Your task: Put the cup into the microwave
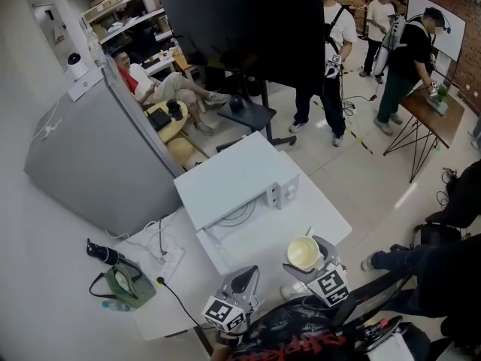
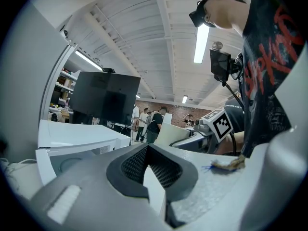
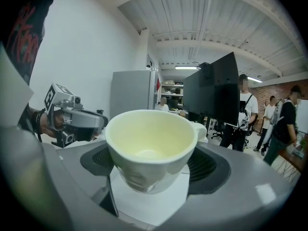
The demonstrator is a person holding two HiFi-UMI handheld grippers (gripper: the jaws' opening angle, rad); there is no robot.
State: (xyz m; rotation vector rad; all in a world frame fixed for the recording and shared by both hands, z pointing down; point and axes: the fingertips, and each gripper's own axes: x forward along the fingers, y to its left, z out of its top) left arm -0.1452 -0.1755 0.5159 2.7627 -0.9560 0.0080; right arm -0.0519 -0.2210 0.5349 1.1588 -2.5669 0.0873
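Note:
A cream cup [image 3: 152, 146] sits upright and empty between the wide-spread pads of my right gripper [image 3: 151, 163], which is shut on it. In the head view the cup [image 1: 304, 252] and right gripper [image 1: 305, 259] hover over the white table's [image 1: 301, 216] near right part. The white microwave [image 1: 229, 179] stands just beyond, its cavity [image 1: 240, 215] showing towards me. My left gripper [image 1: 246, 275] is to the left of the cup, fingertips together and nothing held. In the left gripper view that gripper [image 2: 147, 147] points level past the microwave [image 2: 72, 141].
A grey fridge [image 1: 90, 156] stands left of the table. A power strip [image 1: 170, 259], cables, a green pouch [image 1: 126, 286] and a black bottle [image 1: 101, 253] lie on the table's left end. A large black screen [image 1: 248, 28] and several people are behind.

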